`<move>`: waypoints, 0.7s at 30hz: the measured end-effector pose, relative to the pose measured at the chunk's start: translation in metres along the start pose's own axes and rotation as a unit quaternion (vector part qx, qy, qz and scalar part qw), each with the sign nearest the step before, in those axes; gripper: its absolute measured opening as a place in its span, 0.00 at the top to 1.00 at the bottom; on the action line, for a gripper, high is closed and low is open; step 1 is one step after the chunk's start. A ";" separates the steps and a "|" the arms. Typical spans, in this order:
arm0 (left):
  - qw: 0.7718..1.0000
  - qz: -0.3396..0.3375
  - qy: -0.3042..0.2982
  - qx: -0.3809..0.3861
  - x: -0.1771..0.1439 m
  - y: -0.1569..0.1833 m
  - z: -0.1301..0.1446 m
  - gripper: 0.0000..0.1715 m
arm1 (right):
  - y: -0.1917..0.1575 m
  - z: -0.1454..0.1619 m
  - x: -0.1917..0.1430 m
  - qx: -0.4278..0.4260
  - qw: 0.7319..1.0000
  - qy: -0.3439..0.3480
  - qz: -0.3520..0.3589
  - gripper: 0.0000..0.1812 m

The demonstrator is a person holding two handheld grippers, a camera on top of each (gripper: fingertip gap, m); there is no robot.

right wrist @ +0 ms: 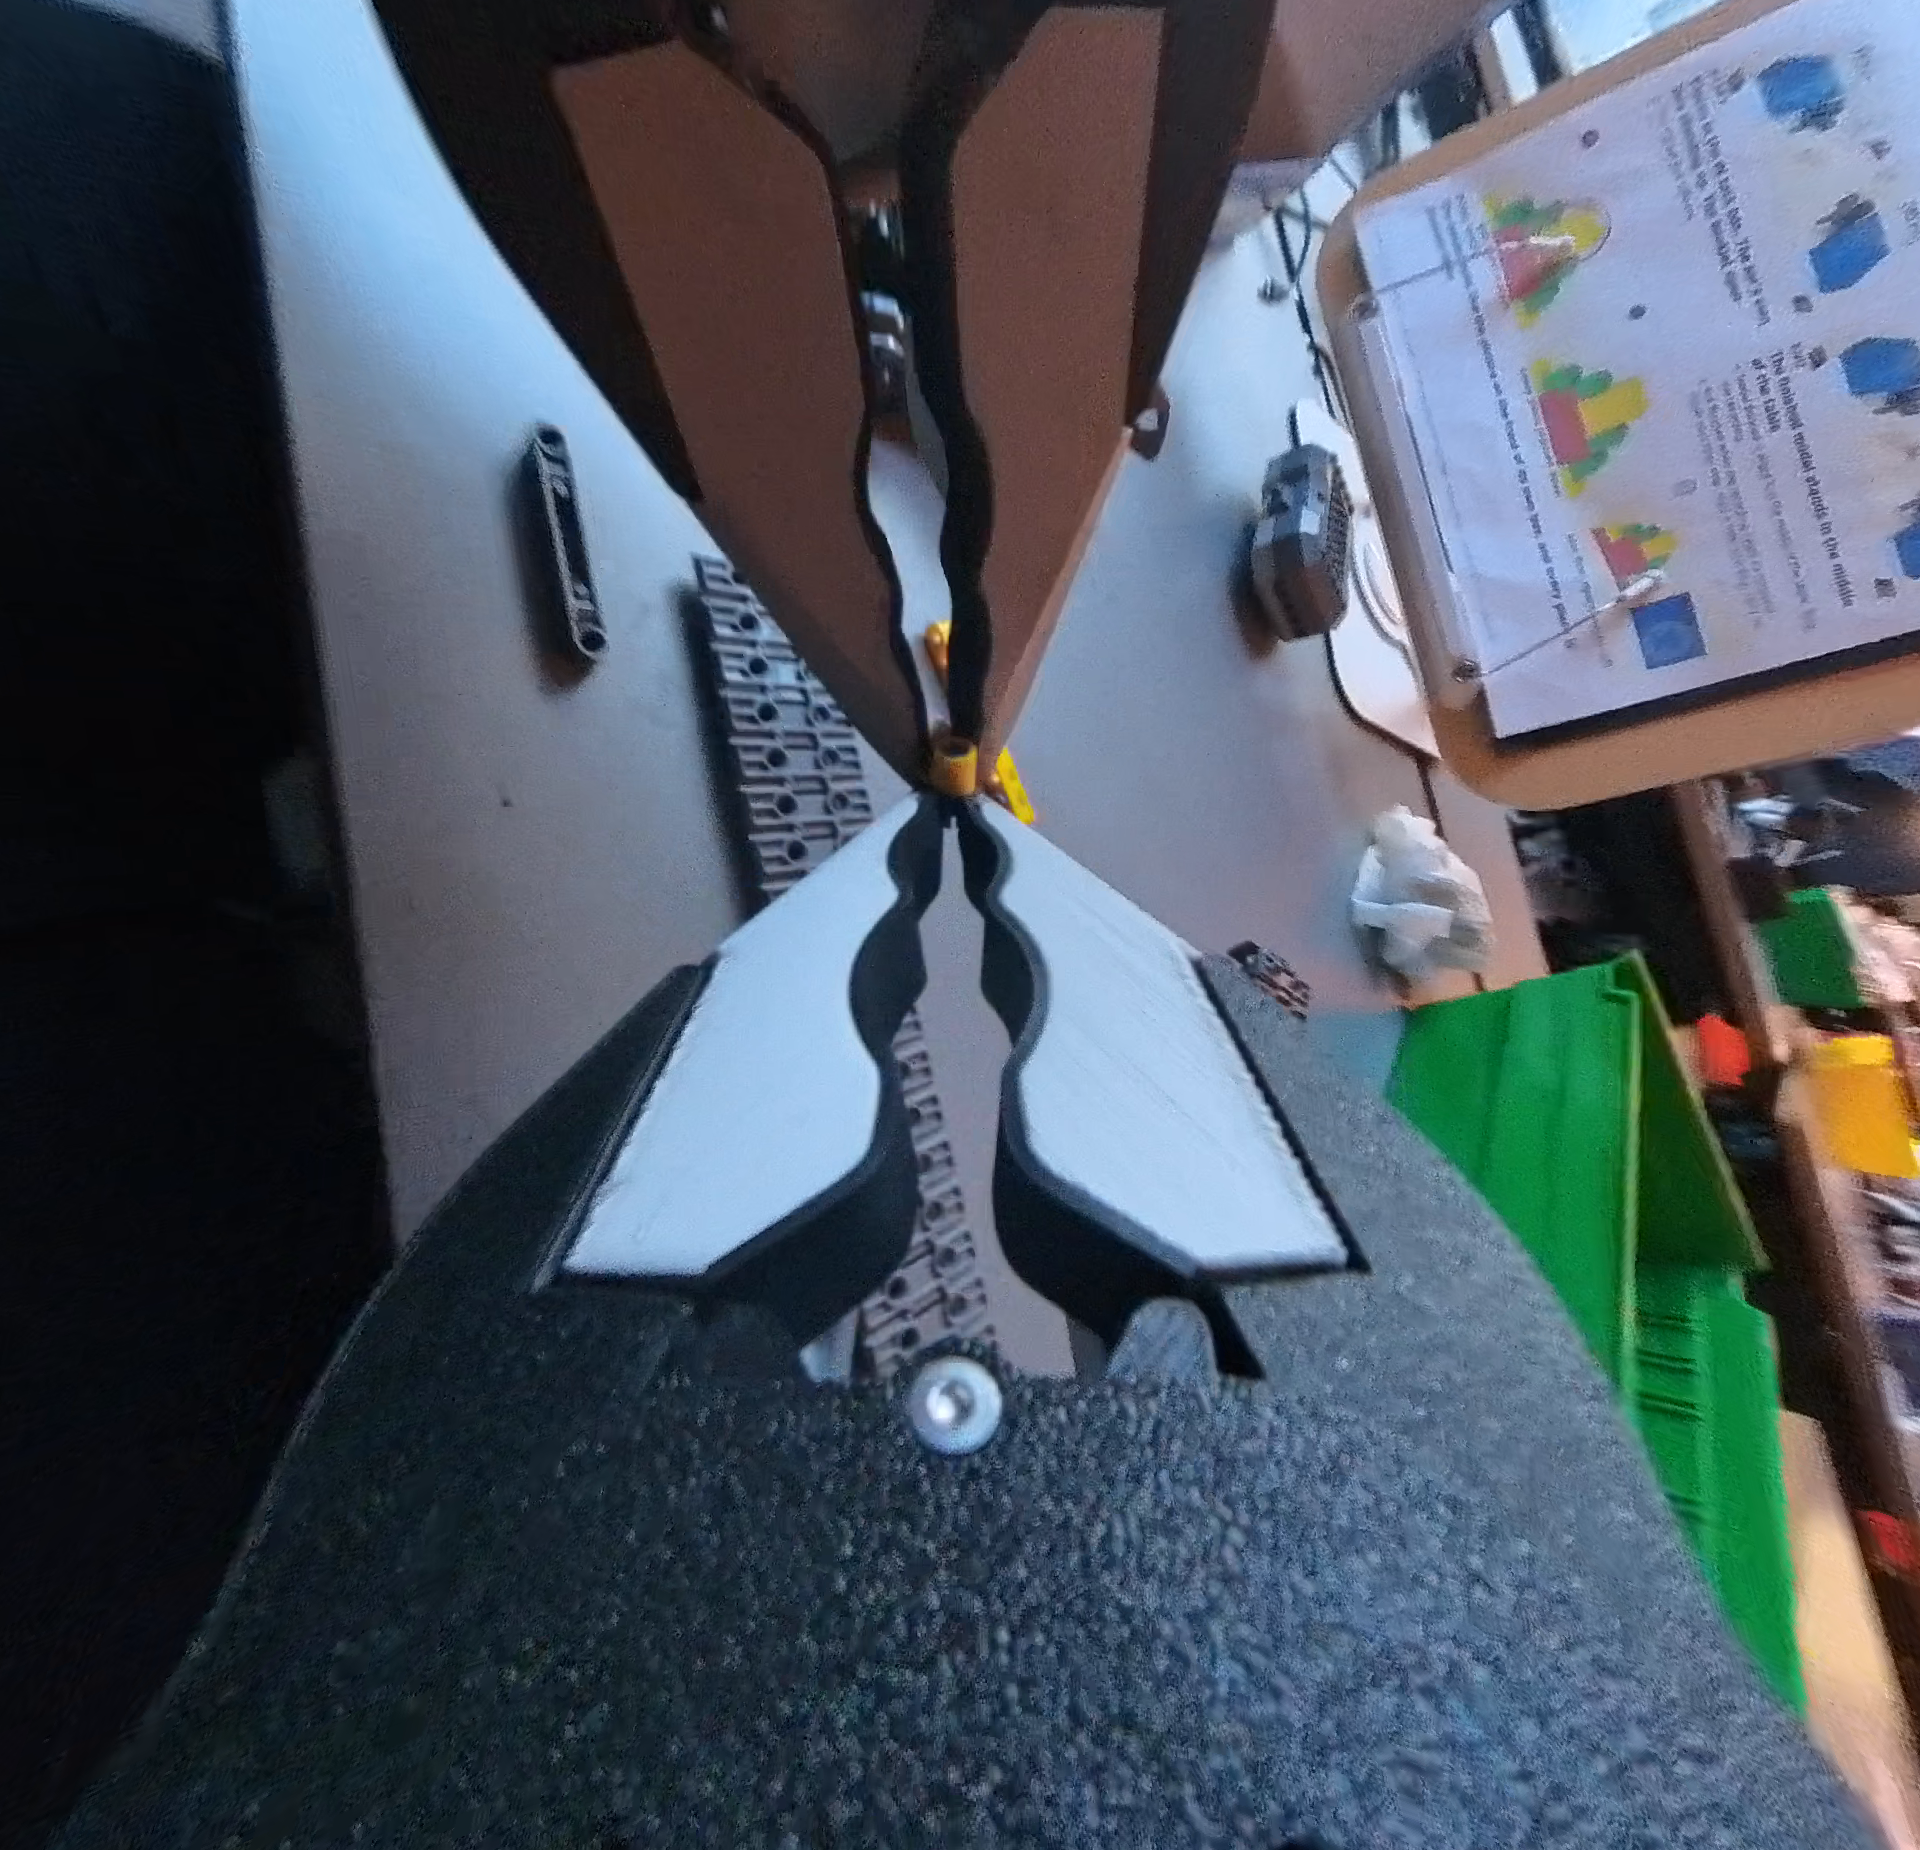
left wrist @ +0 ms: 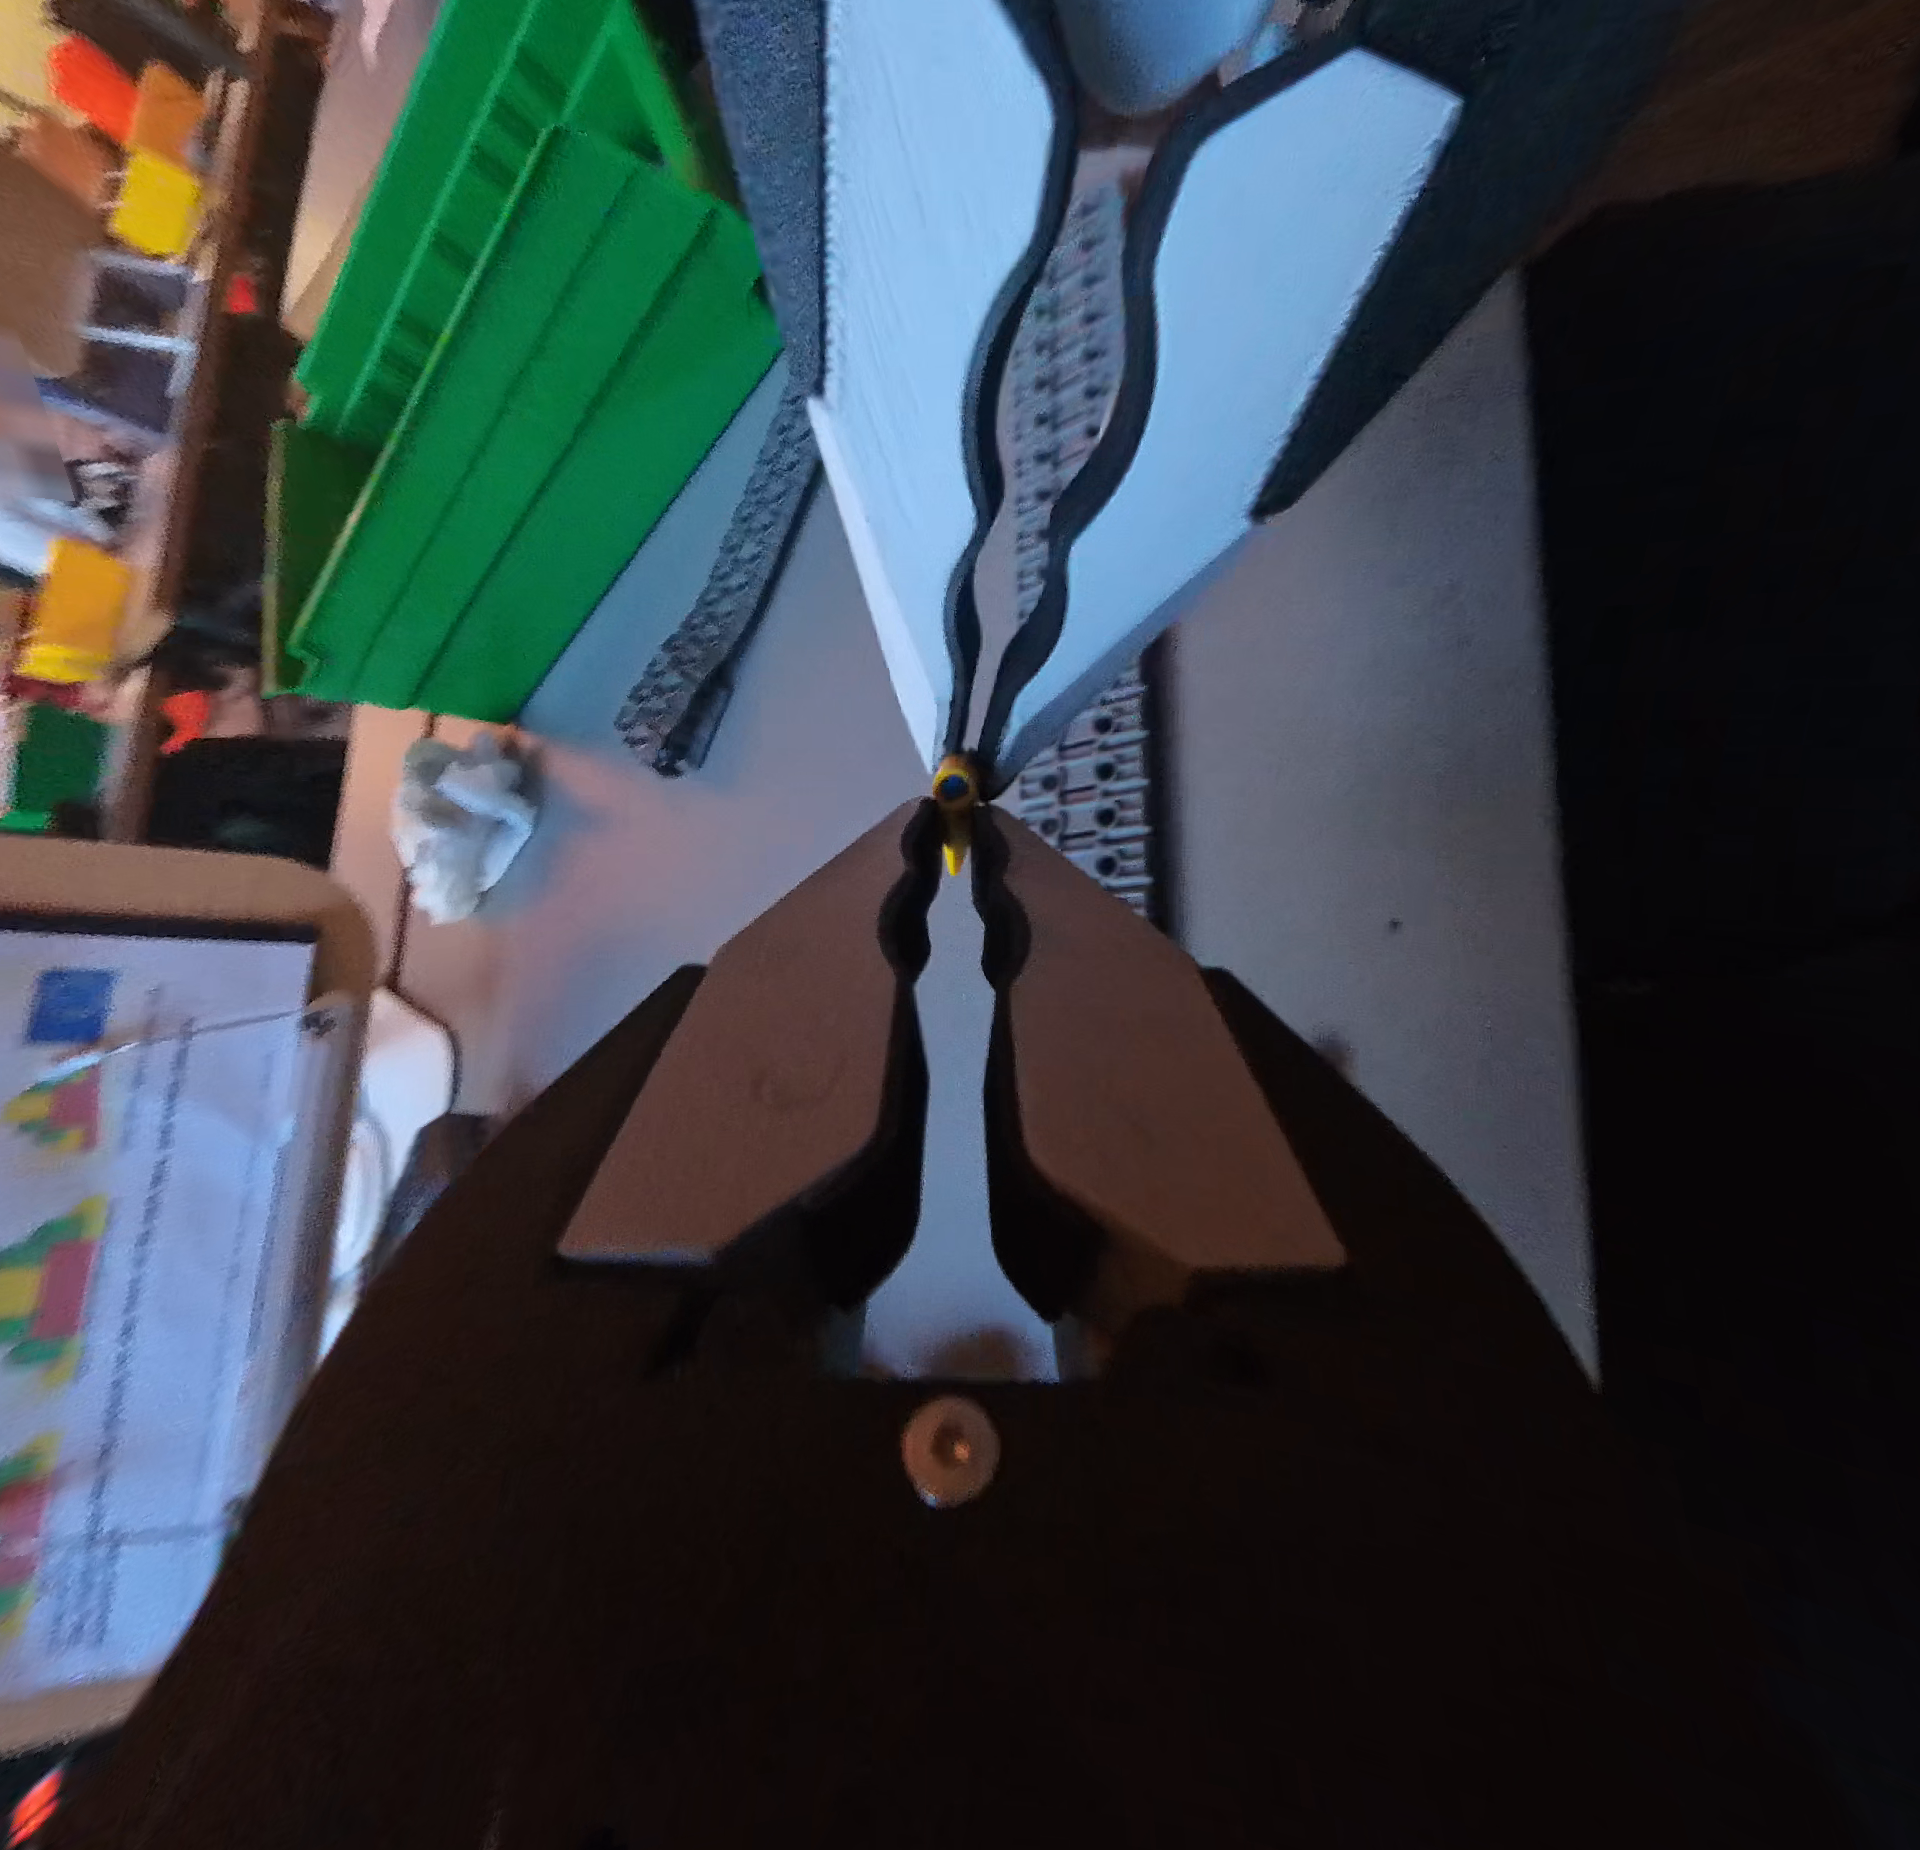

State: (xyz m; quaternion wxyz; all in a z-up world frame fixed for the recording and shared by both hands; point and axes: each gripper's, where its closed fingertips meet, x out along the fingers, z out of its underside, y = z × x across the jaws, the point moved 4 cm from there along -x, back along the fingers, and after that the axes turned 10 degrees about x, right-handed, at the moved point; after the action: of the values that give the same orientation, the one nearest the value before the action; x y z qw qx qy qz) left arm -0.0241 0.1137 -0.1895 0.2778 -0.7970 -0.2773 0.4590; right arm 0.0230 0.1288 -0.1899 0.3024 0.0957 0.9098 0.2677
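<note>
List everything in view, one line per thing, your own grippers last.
small peg piece: one, yellow-orange with a blue centre, pinched where both grippers' tips meet
perforated strip: one, grey, flat on the white table under the grippers
short beam: one, dark grey, on the table near the strip
green bins: two or more, stacked, at the table's far side
crumpled paper: one, white, near the bins
instruction board: one, printed sheet on a tan board, leaning
dark grey block: one, beside the board
left gripper: brown fingers, closed on the peg piece
right gripper: white fingers, closed on it
</note>
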 end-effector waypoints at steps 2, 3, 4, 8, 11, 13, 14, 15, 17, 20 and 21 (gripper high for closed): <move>0.999 -0.034 0.010 -0.004 -0.001 -0.001 -0.001 0.97 | 0.009 0.018 0.011 -0.026 0.997 -0.067 0.032 1.00; 0.996 -0.050 0.069 -0.031 -0.012 -0.005 -0.013 0.98 | 0.016 0.042 0.018 -0.041 0.989 -0.130 0.056 1.00; 0.993 -0.066 0.084 -0.048 -0.022 -0.012 -0.016 0.98 | 0.015 0.055 0.020 -0.021 0.990 -0.130 0.042 1.00; 0.990 -0.018 0.052 -0.132 -0.006 -0.013 0.019 0.98 | 0.034 0.009 -0.004 0.057 0.997 0.008 0.060 1.00; 0.979 0.027 0.072 -0.187 0.006 -0.004 0.025 0.98 | 0.058 0.011 -0.007 0.133 0.988 0.025 0.070 1.00; 0.983 -0.011 0.065 -0.173 0.006 -0.010 0.029 0.97 | 0.073 0.026 -0.013 0.171 0.980 0.021 0.096 1.00; 0.984 -0.030 0.067 -0.165 0.006 -0.011 0.029 0.97 | 0.087 0.034 -0.020 0.179 0.975 0.016 0.127 1.00; 0.984 -0.041 0.073 -0.159 0.006 -0.011 0.028 0.97 | 0.103 0.043 -0.029 0.188 0.969 0.012 0.159 1.00; 0.984 -0.056 0.076 -0.153 0.008 -0.008 0.029 0.97 | 0.143 0.061 -0.052 0.221 0.952 0.011 0.213 1.00; 0.981 -0.087 0.084 -0.150 0.009 -0.007 0.031 0.97 | 0.202 0.094 -0.074 0.292 0.925 0.002 0.242 1.00; 0.979 -0.099 0.091 -0.154 0.008 -0.008 0.032 0.97 | 0.218 0.105 -0.076 0.310 0.919 -0.008 0.243 0.99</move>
State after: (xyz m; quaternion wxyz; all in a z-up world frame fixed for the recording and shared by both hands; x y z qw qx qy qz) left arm -0.0507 0.1309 -0.2025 0.2195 -0.8376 -0.3956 0.3061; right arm 0.1494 0.3315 -0.1044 0.1901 0.4048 0.8937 0.0372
